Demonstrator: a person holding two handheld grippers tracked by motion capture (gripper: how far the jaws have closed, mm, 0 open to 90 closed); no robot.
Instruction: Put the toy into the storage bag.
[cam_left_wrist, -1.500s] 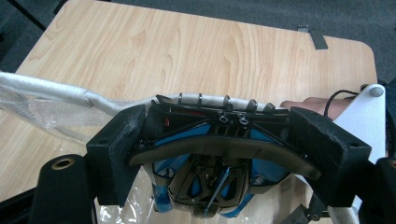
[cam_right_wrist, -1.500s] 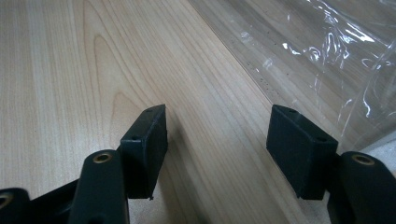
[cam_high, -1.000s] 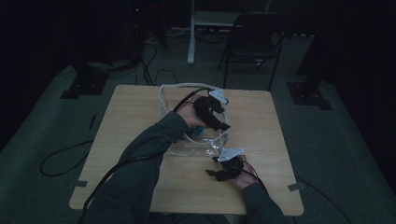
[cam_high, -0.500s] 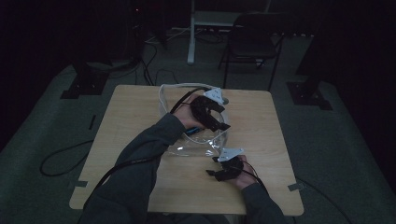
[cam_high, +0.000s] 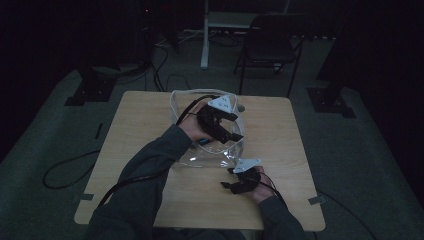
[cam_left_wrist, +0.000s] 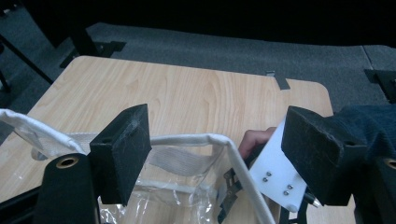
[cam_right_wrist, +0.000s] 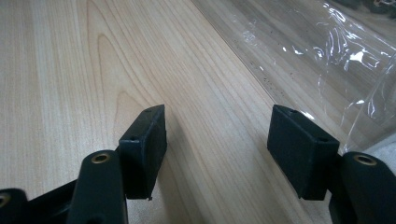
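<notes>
The clear plastic bag (cam_high: 210, 145) with white trim lies under and just ahead of the left gripper (cam_left_wrist: 215, 154), whose jaws stand wide, gripping nothing (trim passes between them). Its long axis seems to run away from the person. The right gripper (cam_right_wrist: 217, 144), jaws apart and empty, rests beside the bag's near edge.

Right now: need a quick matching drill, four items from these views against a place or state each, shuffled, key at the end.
Things:
1. left gripper
2. right gripper
3. clear bag
4. chair

Places or states:
A. on the floor beyond the table
B. jaws open, over bare wood by the table's near edge
C. jaws open, above the bag's white-trimmed rim
D. lying mid-table, see-through

Pairs: 1-C, 2-B, 3-D, 4-A
</notes>
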